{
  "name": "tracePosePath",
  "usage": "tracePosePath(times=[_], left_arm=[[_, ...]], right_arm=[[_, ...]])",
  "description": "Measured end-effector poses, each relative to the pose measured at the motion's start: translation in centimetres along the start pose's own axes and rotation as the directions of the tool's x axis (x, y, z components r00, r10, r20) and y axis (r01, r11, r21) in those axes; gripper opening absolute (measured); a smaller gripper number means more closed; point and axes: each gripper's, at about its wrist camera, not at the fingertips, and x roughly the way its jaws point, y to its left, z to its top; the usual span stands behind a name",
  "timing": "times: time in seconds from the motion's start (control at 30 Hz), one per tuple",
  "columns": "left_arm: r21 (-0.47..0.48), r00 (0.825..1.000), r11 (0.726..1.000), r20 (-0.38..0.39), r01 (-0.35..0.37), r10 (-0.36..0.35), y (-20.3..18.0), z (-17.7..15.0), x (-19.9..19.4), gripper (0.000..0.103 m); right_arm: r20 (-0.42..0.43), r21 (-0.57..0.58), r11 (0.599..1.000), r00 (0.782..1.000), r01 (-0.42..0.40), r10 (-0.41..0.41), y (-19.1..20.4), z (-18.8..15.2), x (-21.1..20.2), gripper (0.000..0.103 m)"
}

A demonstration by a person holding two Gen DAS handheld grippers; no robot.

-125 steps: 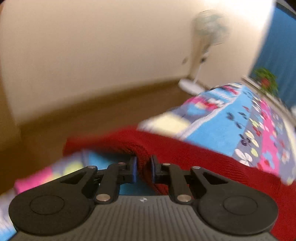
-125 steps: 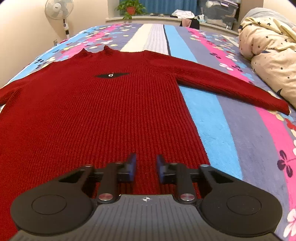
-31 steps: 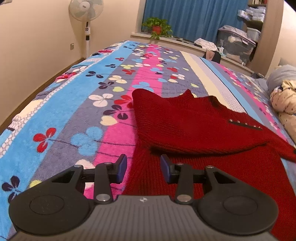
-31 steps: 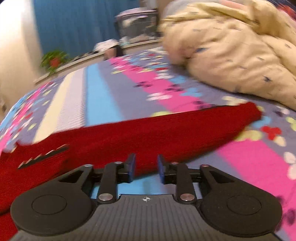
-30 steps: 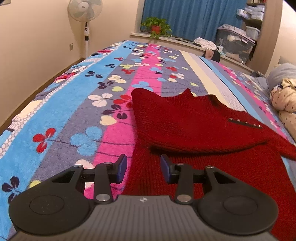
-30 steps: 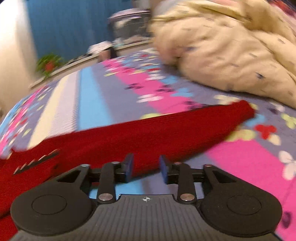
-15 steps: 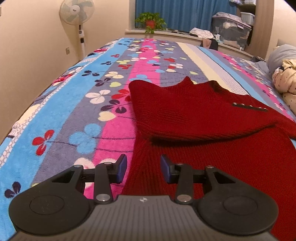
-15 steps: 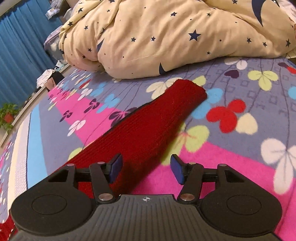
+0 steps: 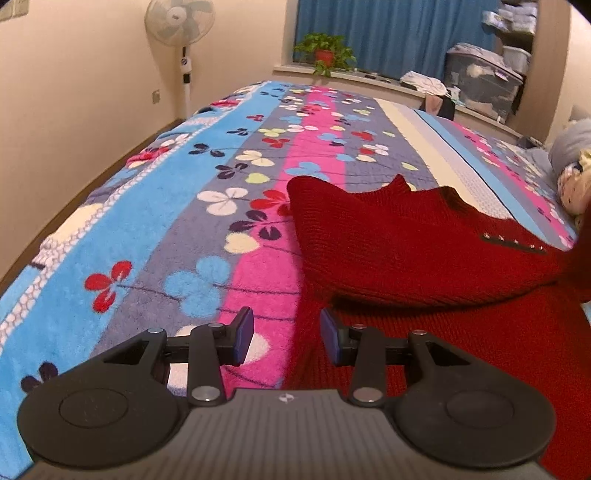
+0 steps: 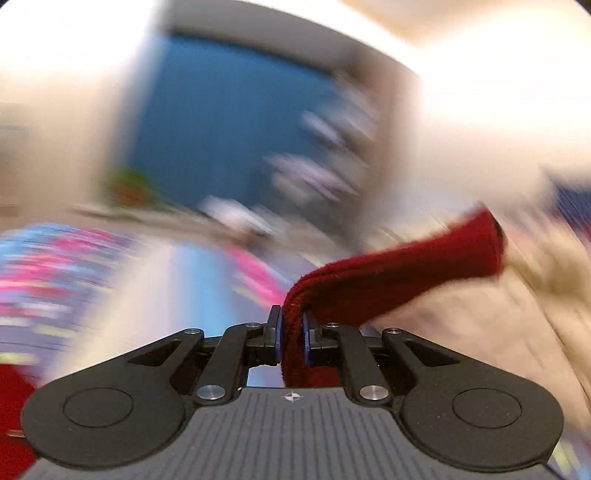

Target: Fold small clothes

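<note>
A red knitted sweater [image 9: 406,251] lies on the bed, its left sleeve folded across the chest. My left gripper [image 9: 286,328] hovers open over the sweater's left edge, with nothing between its fingers. In the right wrist view, which is badly blurred, my right gripper [image 10: 291,325] is closing its jaws on the other red sleeve [image 10: 406,266], and the pads press on the knit. The sleeve's cuff end sticks out up and to the right, off the bed. A blurred dark red shape shows at the right edge of the left wrist view.
The flowered striped bed cover [image 9: 166,206] spreads to the left and beyond the sweater. A standing fan [image 9: 180,22] is at the far left wall, with a potted plant [image 9: 325,51] and storage boxes [image 9: 484,85] by the blue curtain. A cream duvet [image 10: 480,332] lies on the right.
My right gripper has shut on the end of the right sleeve and lifted it off the bed, and its view has swung upward into blur. The left gripper stays put.
</note>
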Motion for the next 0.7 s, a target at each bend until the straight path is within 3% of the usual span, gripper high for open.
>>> tracePosePath(times=[0.03,0.1,0.13,0.17,0.2,0.27,0.33,0.4,0.47,0.57,0.7], left_arm=[[-0.011,1.000,1.000,-0.002,0.002,-0.002,0.2,0.1,-0.1,0.045],[-0.024,1.000,1.000,-0.004,0.008,-0.008,0.4,0.1,-0.2,0.045],[-0.026,1.000,1.000,-0.007,0.011,-0.011,0.5,0.1,-0.2,0.045],[-0.025,1.000,1.000,-0.012,0.013,-0.013,0.6,0.1,-0.2,0.045],[-0.024,1.000,1.000,-0.017,0.015,-0.016,0.6,0.1,-0.1,0.045],[-0.050,0.999,0.999,-0.034,0.020,-0.022,1.0,0.2,-0.2,0.045],[-0.083,0.999,0.996,-0.032,0.037,-0.040,1.5,0.2,-0.7,0.045],[-0.079,0.999,0.996,-0.026,0.032,-0.034,1.6,0.3,-0.8,0.045],[-0.101,0.998,0.994,-0.049,0.031,-0.036,1.7,0.2,-0.6,0.045],[-0.133,0.993,0.988,-0.067,0.085,-0.094,1.8,0.0,-0.7,0.045],[-0.043,0.997,0.997,-0.023,0.070,-0.071,0.9,-1.0,-2.3,0.045]], right_arm=[[0.031,-0.020,0.996,0.996,-0.085,0.086,2.7,0.4,-1.4,0.011],[0.015,-0.058,0.956,0.957,-0.287,0.289,8.7,-0.1,-4.1,0.013],[-0.069,-0.061,0.909,0.910,-0.412,0.408,11.5,-1.0,-4.7,0.014],[-0.181,-0.037,0.853,0.843,-0.521,0.507,13.6,-2.1,-4.9,0.019],[-0.285,0.003,0.812,0.778,-0.584,0.560,15.1,-3.3,-5.0,0.020],[-0.399,0.077,0.778,0.695,-0.624,0.598,15.8,-4.7,-6.0,0.020],[-0.396,0.186,0.782,0.683,-0.595,0.614,13.5,-4.6,-7.8,0.022],[-0.389,0.277,0.788,0.686,-0.550,0.615,9.4,-4.3,-9.8,0.030],[-0.391,0.295,0.807,0.706,-0.512,0.591,5.7,-4.0,-11.8,0.031],[-0.437,0.297,0.859,0.741,-0.416,0.510,-1.2,-4.3,-14.6,0.034],[-0.503,0.338,0.913,0.777,-0.227,0.379,-9.1,-6.0,-17.3,0.046]])
